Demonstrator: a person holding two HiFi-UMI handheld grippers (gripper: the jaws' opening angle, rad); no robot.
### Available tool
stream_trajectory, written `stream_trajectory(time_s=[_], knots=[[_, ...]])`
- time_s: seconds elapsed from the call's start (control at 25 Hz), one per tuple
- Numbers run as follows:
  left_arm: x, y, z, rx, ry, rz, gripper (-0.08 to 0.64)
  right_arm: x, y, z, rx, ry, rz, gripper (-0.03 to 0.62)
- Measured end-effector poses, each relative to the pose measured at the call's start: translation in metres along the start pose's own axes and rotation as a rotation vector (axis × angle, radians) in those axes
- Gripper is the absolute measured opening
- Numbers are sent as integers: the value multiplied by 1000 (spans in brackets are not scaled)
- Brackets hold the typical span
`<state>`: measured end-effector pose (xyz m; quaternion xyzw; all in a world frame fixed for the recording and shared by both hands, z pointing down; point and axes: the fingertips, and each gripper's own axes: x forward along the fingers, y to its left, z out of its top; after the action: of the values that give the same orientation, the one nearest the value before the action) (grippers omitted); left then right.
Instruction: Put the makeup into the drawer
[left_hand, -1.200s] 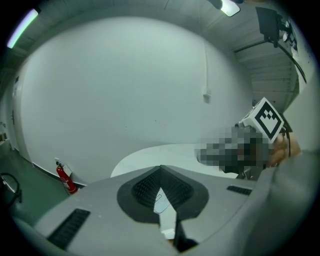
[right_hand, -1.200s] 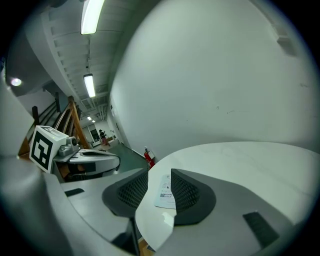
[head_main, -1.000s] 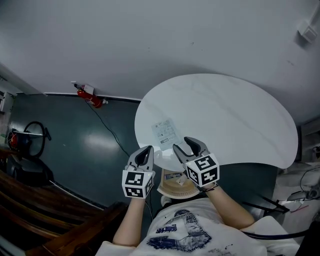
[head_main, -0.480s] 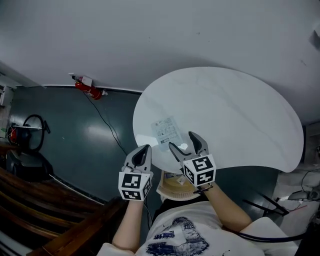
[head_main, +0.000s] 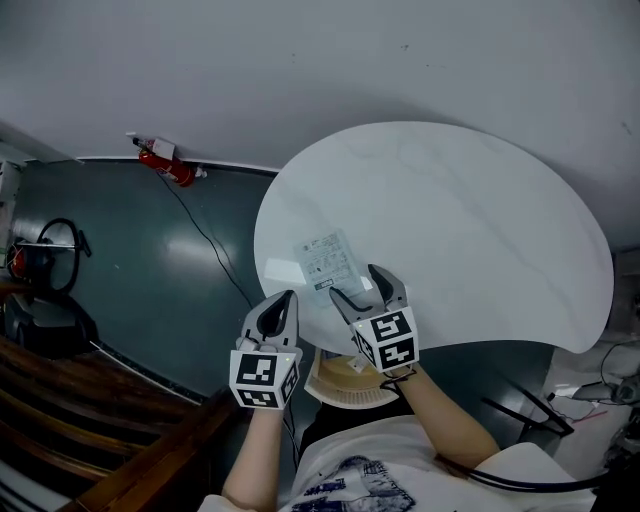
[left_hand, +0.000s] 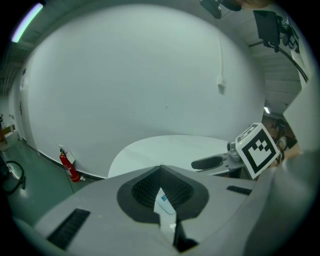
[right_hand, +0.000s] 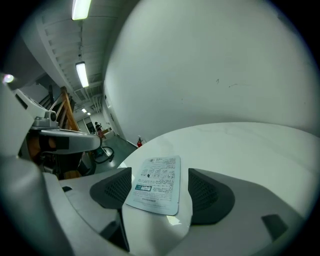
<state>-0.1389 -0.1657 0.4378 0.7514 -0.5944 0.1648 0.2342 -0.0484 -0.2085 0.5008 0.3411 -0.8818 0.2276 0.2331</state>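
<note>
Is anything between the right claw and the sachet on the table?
Only a strip of bare tabletop, as the right gripper view shows. The right claw has just been opening its jaws and grips nothing; the sachet lies untouched, framed between them.

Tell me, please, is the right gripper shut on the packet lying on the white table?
No: the right gripper is open; its jaws have just been opening, and the packet lies untouched on the white table, as the right gripper view shows.
</note>
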Motion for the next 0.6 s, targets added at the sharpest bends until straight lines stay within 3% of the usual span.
stream_trajectory(time_s=[0.6], knots=[[23,10,-16,-13,-21,44,46,34,-3,-22,-21,46,-3,339]])
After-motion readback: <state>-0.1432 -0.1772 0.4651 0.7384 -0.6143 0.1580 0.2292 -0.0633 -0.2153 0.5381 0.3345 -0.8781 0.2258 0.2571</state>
